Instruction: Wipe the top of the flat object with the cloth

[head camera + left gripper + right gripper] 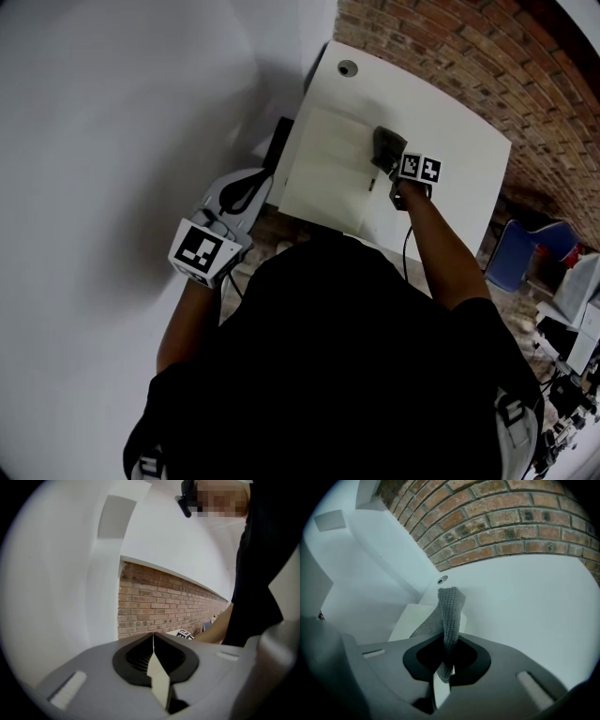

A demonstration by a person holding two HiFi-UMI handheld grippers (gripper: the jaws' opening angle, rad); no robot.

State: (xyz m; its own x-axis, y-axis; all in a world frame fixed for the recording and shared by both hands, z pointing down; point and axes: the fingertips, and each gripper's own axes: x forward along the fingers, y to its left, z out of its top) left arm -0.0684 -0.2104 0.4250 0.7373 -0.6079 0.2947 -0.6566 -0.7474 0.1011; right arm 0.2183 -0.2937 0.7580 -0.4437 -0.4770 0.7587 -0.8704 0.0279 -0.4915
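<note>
Right gripper view, item one: your right tongs (449,645), closed on a grey knitted cloth (450,609). A fold of it stands up past the tips and a tail hangs below. Head view places that cloth low over the flat object (323,169), at its right edge toward the far side; contact cannot be confirmed.

Item two: your left tongs (153,641), jaws pressed together with nothing between them, held off the surface's left edge beside the white wall.

Flat object: one. A pale, thin rectangular sheet or board on the left half of the white surface (464,178), its near edge close to the surface's near edge. Likely light and stiff. It may slide under a firm stroke, so your free left tongs could steady a near corner.

Cloth: one. Soft, limp and light, probably grippy rather than slippery, not fragile. You hold it at mid-fold, which suits wiping.

Other: one round cable hole (348,67) at the surface's far left corner. Tongs: two.
</note>
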